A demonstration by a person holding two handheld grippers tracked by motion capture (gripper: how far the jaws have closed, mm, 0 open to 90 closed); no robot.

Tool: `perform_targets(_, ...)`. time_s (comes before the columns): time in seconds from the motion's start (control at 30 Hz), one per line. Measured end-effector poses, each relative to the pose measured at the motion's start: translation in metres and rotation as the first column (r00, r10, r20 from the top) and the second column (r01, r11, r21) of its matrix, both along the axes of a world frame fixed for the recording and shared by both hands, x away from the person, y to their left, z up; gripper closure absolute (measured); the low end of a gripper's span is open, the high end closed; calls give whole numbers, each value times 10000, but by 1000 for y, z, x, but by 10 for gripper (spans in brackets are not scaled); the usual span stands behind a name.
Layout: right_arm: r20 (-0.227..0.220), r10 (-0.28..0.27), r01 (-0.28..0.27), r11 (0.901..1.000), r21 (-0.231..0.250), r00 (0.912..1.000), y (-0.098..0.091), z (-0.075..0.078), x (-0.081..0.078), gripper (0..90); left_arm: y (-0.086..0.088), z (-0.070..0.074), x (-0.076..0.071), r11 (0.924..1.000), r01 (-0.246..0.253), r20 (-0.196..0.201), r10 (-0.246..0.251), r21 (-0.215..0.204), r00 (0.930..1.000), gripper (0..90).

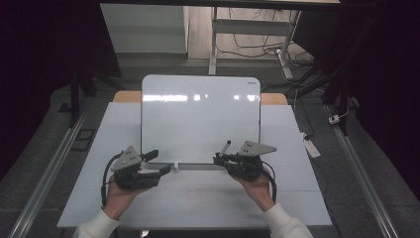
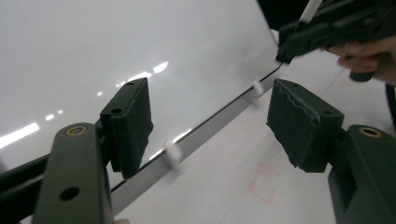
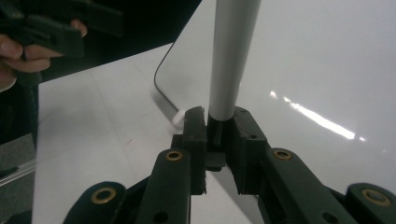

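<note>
White tabletop point(image 1: 198, 198) spreads under my hands, with a whiteboard point(image 1: 200, 119) lying flat on it and dark floor, rails and cables around. My right gripper point(image 1: 221, 157) is clamped on a marker point(image 3: 232, 56), which stands over the board's near right edge. My left gripper point(image 1: 159, 162) gapes with nothing between its pads, straddling the board's near rim point(image 2: 201, 140) by its small white clips point(image 2: 172, 155).

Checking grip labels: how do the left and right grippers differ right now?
The left gripper has jaws wide open with nothing between them; the right gripper is shut on a marker. Left straddles the whiteboard near edge; right angles the marker over it. Both are black, hand-held.
</note>
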State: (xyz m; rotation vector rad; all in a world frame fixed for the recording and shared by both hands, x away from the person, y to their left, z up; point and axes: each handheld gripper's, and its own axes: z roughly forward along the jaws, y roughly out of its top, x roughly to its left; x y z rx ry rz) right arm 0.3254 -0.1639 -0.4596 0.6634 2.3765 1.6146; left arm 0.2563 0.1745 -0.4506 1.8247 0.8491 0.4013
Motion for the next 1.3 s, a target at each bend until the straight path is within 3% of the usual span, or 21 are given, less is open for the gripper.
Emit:
perform_targets(0.37, -539, 553, -569, 9980, -281, 9970, 7, -14, -9, 775, -50, 10, 15, 9927, 1206, 47, -1206, 45, 9927, 325)
perform_targets(0.47, -790, 819, -844, 9960, -286, 9935, 13, -18, -10, 775, -64, 13, 17, 9860, 1670, 91, -1670, 27, 9859, 344)
perform_targets(0.57, -1003, 1111, -1149, 9929, -321, 9887, 19, -19, -13, 775, -77, 16, 22, 9739, 2266, 116, -2264, -126, 9740, 376)
perform_targets(0.67, -1111, 1380, -1424, 9893, -327, 9842, 24, -21, -15, 775, -87, 17, 25, 9633, 2685, 228, -2684, -14, 9630, 433)
perform_targets(0.77, -1218, 1537, -1585, 9869, -308, 9806, 28, -22, -17, 775, -92, 16, 26, 9559, 2935, 333, -2929, -129, 9556, 557)
perform_targets(0.9, -1395, 1628, -1672, 9857, -201, 9767, 30, -23, -18, 774, -93, 16, 25, 9583, 2858, 468, -2855, -2, 9572, 797)
perform_targets(1.13, -1648, 1573, -1592, 9872, 12, 9737, 34, -27, -20, 758, -91, 16, 21, 9650, 2609, 366, -2618, 279, 9644, 813)
perform_targets(1.2, -1634, 1486, -1474, 9889, 196, 9753, 35, -27, -22, 686, -87, 18, 21, 9700, 2398, 476, -2416, 392, 9692, 814)
perform_targets(1.3, -1320, 1090, -1038, 9936, 456, 9852, 31, -21, -25, 612, -74, 21, 24, 9791, 2015, 411, -2026, 281, 9784, 814)
